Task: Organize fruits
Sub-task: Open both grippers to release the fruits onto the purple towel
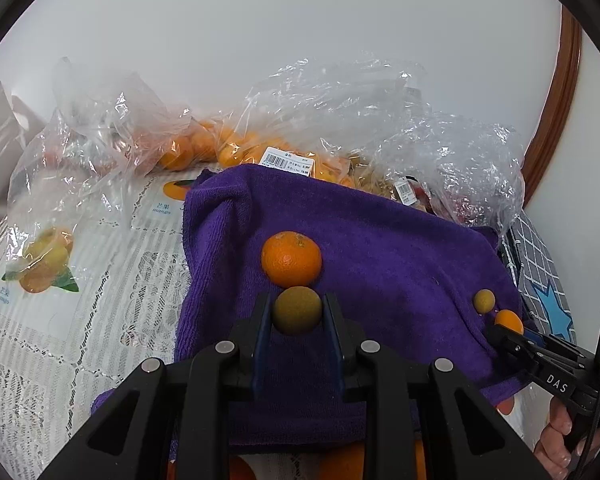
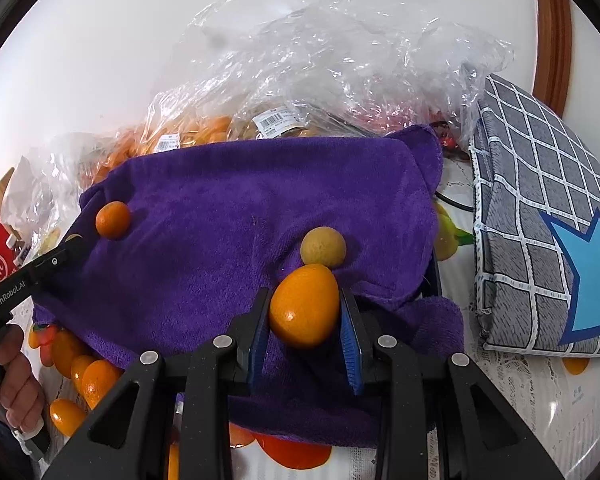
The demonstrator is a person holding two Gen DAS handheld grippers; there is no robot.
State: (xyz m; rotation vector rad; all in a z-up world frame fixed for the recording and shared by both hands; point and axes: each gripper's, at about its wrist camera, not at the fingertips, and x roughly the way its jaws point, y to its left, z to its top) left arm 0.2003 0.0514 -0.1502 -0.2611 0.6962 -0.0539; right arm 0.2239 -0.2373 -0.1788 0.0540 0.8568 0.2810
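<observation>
Desk (image 1: 40, 340): lace-patterned cover printed with mango pictures
Purple towel (image 1: 380, 248): spread over the desk middle, far edge against the bags
Clear plastic bags (image 1: 340, 100): heaped along the towel's far side, holding orange fruit and price labels; one more at the left with yellowish fruit
Grey checked cushion (image 2: 540, 200): blue star, right of the towel
Left gripper (image 1: 296, 312): jaws clamped on a small brownish-green fruit (image 1: 297, 310), just in front of a tangerine (image 1: 291, 258) lying on the towel
Right gripper (image 2: 304, 308): jaws closed on an oval orange kumquat (image 2: 304, 306), touching a yellow-green round fruit (image 2: 323, 247) resting on the towel behind it
Loose kumquats (image 2: 76, 372): on the desk by the towel's near left edge
</observation>
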